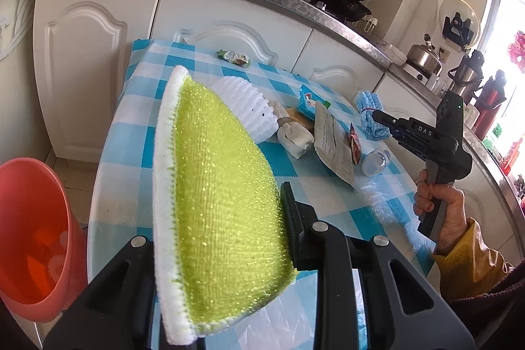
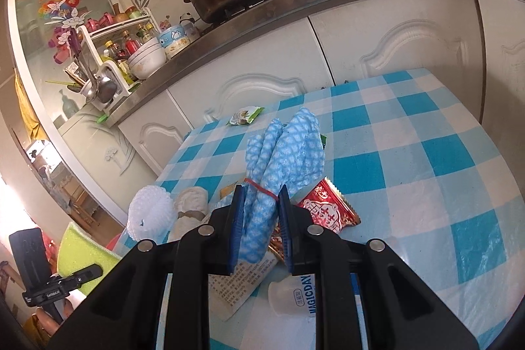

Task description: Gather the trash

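Right wrist view: the right gripper (image 2: 261, 218) is clamped on a rolled blue cloth (image 2: 282, 153) bound by a red band, held above the blue-checked table (image 2: 426, 169). Left wrist view: the left gripper (image 1: 229, 218) pinches a yellow-green scouring pad (image 1: 223, 195) beside the orange bin (image 1: 29, 238); wrappers (image 1: 334, 143) lie on the table.

Readable lettering
"DAS" stands on the black right gripper (image 1: 377, 115); "MAGICDAY" runs along the clear plastic bottle's (image 2: 290, 292) label.
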`<state>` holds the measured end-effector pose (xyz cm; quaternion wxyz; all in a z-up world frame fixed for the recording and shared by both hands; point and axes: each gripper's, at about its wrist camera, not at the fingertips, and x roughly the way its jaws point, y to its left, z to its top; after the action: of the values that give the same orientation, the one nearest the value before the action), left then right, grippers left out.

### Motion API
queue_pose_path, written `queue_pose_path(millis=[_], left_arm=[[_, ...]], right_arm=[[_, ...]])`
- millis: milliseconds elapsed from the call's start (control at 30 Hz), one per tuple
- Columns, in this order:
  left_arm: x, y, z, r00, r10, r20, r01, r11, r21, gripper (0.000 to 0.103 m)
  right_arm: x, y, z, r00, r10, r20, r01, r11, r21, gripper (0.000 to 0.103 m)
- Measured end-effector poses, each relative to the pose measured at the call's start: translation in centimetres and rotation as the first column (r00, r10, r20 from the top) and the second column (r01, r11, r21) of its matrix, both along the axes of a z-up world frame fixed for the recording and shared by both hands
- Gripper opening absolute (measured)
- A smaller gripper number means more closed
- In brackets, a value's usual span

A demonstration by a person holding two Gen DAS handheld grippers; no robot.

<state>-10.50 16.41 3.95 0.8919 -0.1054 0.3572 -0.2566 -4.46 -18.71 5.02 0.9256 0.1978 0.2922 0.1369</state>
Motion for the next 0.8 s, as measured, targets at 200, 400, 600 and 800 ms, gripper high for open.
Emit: queue_pose_path(millis=[200,400,600,800], left_arm=[[-0.1,0.5,-0.1,1.0,0.009,-0.008,-0.009,1.0,-0.001,0.028],[-0.4,1.1,-0.1,1.0,0.015,-0.006,-0.015,1.0,-0.004,0.028],[-0.7,2.0,0.3,0.999,0.035,0.005,-0.035,0.999,-0.007,0.028],[-2.1,6.0,1.5,0.991,0.132,0.038,-0.132,0.991,0.018,0.028]], right_arm=[[-1.3,1.5,-0.2,1.0,0.025,-0.005,-0.025,1.0,-0.002,0.021],[-3.0,1.7,0.6,1.0,0.027,0.002,-0.027,1.0,0.001,0.021],[-3.7,3.1,1.6,0.998,0.069,0.01,-0.069,0.997,-0.027,0.022],[-3.8,11.5,2.3,0.954,0.301,0.007,-0.301,0.953,-0.034,0.021]])
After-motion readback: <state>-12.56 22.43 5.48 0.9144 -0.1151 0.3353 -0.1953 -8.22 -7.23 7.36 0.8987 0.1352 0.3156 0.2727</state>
